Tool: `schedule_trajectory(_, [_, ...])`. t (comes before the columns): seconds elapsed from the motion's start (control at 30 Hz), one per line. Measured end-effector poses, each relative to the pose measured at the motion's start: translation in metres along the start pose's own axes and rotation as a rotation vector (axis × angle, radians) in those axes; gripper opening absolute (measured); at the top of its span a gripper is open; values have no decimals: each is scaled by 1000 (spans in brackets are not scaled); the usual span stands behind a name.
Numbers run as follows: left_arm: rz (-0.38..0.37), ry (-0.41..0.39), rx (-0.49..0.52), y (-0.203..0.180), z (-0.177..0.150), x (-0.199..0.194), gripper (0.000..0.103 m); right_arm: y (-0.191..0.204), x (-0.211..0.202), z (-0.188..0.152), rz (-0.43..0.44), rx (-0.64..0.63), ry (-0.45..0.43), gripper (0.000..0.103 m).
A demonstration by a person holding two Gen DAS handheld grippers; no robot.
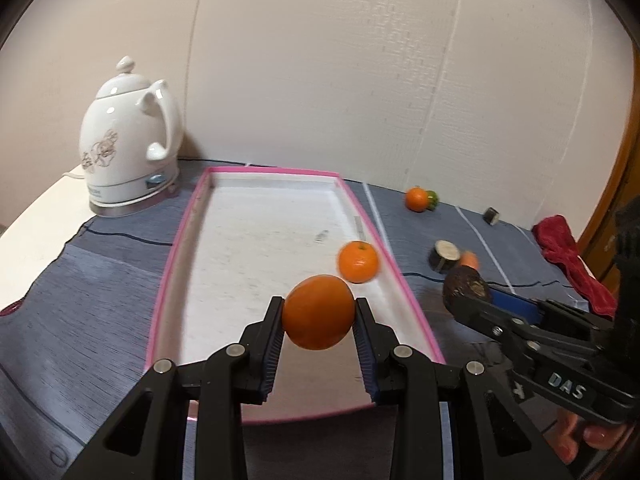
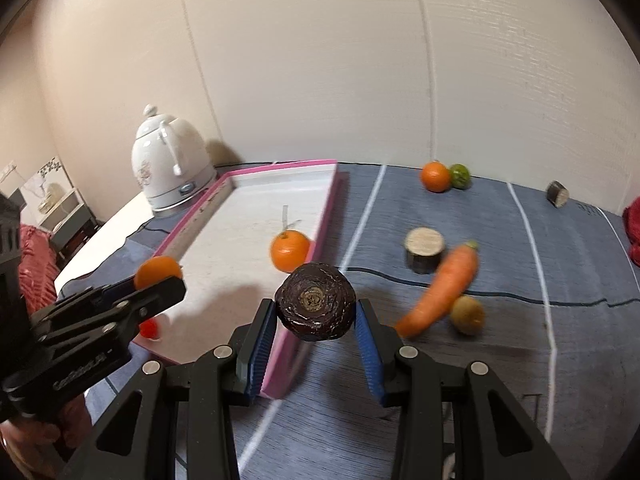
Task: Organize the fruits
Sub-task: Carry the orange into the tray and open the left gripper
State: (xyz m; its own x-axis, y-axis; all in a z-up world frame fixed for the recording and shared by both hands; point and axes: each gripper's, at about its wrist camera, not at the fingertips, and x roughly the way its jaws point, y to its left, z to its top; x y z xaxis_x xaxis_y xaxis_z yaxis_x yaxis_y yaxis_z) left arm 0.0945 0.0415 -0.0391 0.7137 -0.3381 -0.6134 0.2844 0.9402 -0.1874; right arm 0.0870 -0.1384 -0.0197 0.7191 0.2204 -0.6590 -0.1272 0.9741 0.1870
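Right, both fruits are in transit to the pink-rimmed tray [image 1: 176, 240], which lies on the grey striped cloth [image 2: 500, 360] just beside the white kettle [image 1: 128, 148], with one orange [image 1: 358, 262] already inside by its right rim. To do this step well I judge I should bring each fruit low over bare tray floor before letting go, clear of that resting orange, so nothing rolls or knocks; round fruit won't stay put if dropped from height. My left gripper [image 1: 319, 316] is pinched narrow on a second orange [image 1: 319, 312], held above the near half of the tray. My right gripper [image 2: 316, 308] is clamped on a dark wrinkled avocado [image 2: 315, 306], over the tray's right edge. Both tools pitch forward and down, side by side, wrists roughly level. Still out on the cloth: a carrot [image 2: 444, 288], a kiwi [image 2: 468, 314], a third orange [image 2: 435, 176] touching a green fruit [image 2: 460, 176].
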Motion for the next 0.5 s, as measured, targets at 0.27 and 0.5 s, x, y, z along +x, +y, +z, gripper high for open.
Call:
schedule_trajectory(0.27, [77,12,-3,34,6,18,34,29,22,5,42,-45,40,41])
schedule_trajectory(0.5, [104,27,23,50,4,28,35,45,44,9,60,-65,81,41])
